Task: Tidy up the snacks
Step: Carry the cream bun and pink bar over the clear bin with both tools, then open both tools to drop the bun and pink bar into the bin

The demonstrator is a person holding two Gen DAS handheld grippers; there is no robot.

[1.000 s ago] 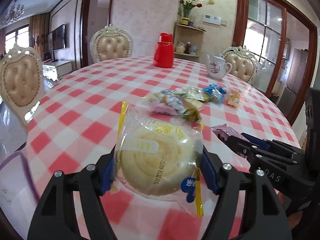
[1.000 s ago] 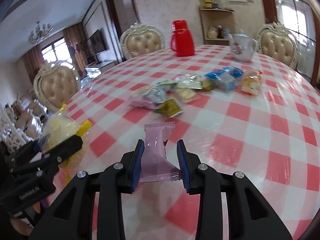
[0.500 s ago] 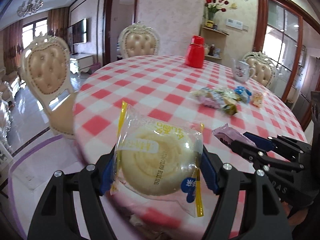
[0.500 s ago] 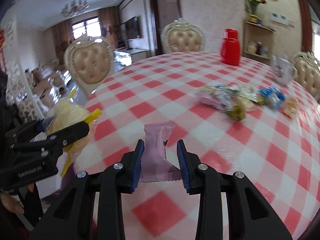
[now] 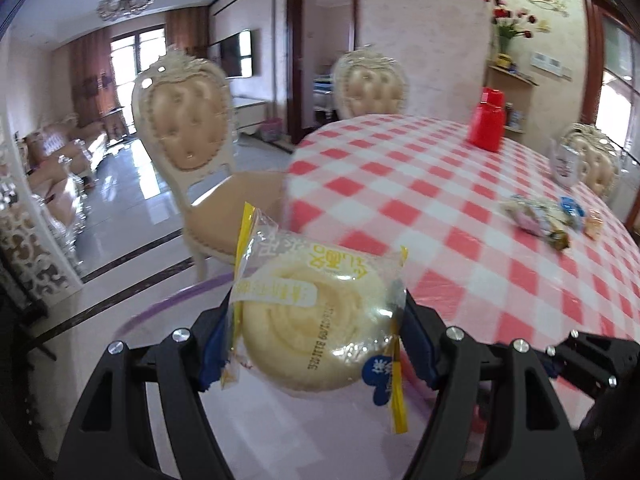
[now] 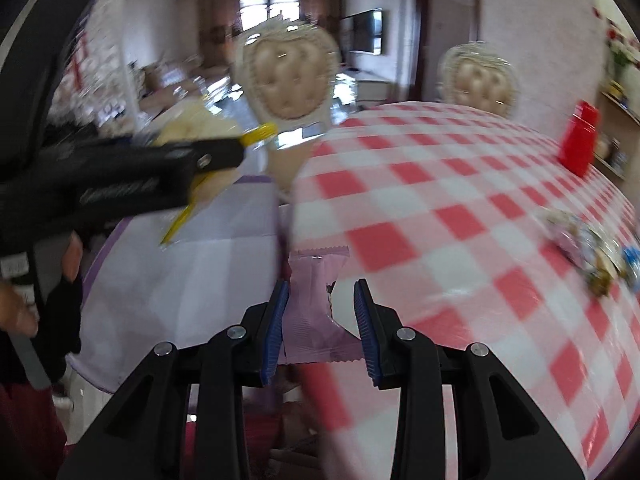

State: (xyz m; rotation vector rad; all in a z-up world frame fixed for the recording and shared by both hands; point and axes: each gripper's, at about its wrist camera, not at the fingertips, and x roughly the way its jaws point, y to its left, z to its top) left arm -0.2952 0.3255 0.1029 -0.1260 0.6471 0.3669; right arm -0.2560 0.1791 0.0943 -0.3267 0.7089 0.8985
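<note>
My left gripper [image 5: 316,344] is shut on a round yellow cake in a clear wrapper [image 5: 316,320], held in the air past the table's left edge. It also shows in the right wrist view [image 6: 192,128], beside the left gripper's body [image 6: 120,176]. My right gripper [image 6: 322,304] is shut on a pink snack packet [image 6: 312,312], over the table's near left edge. A pile of wrapped snacks [image 5: 536,220] lies on the red-checked table [image 5: 440,208] at the far right; it also shows in the right wrist view [image 6: 588,248].
A red jug [image 5: 488,124] and a white teapot [image 5: 564,164] stand at the table's far side. Padded chairs [image 5: 188,136] stand around the table. A white surface with a purple rim [image 6: 180,280] lies low to the left of the table.
Both grippers have swung left and pulled back from the table with their snacks still held. The snack pile now sits far to the right.
</note>
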